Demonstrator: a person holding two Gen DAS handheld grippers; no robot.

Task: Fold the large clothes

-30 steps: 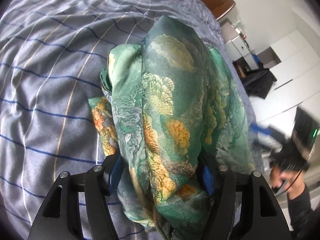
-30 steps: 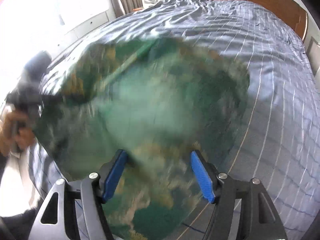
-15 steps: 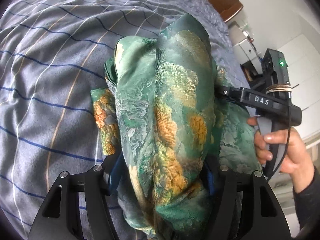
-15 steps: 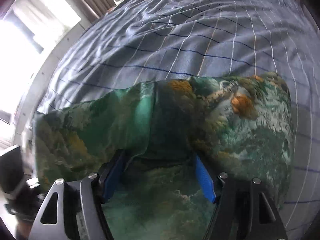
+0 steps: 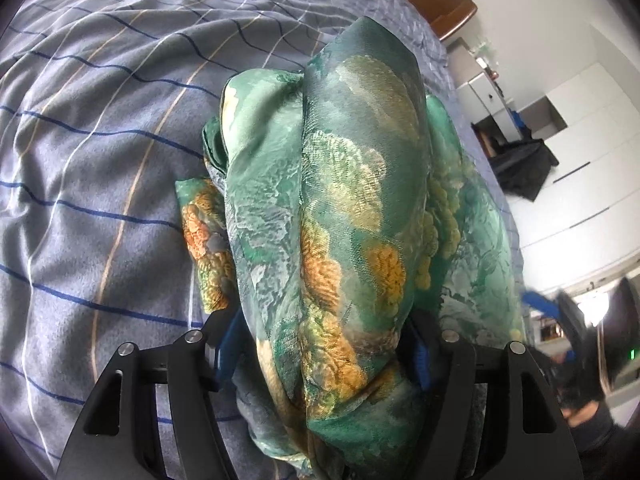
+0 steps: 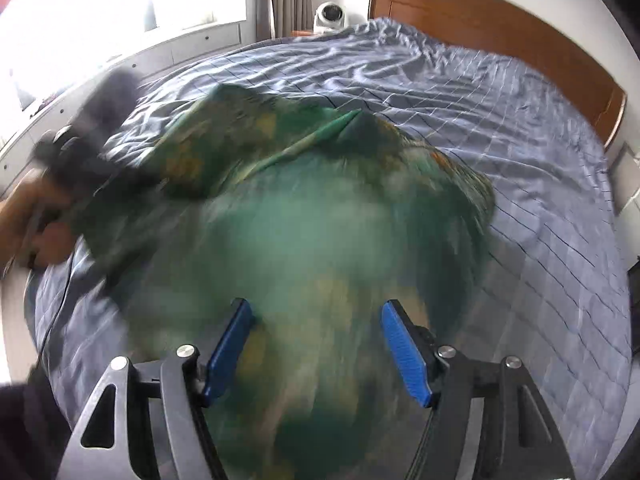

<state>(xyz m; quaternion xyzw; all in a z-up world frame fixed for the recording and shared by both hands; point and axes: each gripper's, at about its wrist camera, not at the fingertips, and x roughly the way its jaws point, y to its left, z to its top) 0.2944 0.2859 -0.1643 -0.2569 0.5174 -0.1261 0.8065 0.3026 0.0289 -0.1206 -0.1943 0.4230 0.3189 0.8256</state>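
A large green garment (image 5: 344,208) with orange and gold flower print hangs bunched over the grey-blue striped bed (image 5: 100,168). My left gripper (image 5: 320,344) is shut on a thick fold of it, and the cloth hides the blue pads. In the right wrist view the same garment (image 6: 304,216) is blurred with motion and billows above the bed (image 6: 540,184). It runs between the blue pads (image 6: 404,344) of my right gripper (image 6: 316,320), which is shut on it. The right gripper (image 5: 548,308) also shows blurred at the garment's right edge, and a hand (image 6: 44,236) holds the left one.
A wooden headboard (image 6: 500,32) closes the far end of the bed. A white fan (image 6: 330,16) and curtains stand by the bright window. White cabinets (image 5: 576,152) and dark clutter (image 5: 520,168) lie beyond the bed's right side.
My right gripper swung in against the garment beside the left gripper, then swept back out to the right, and the cloth billows up blurred. The left gripper kept still with its fold.
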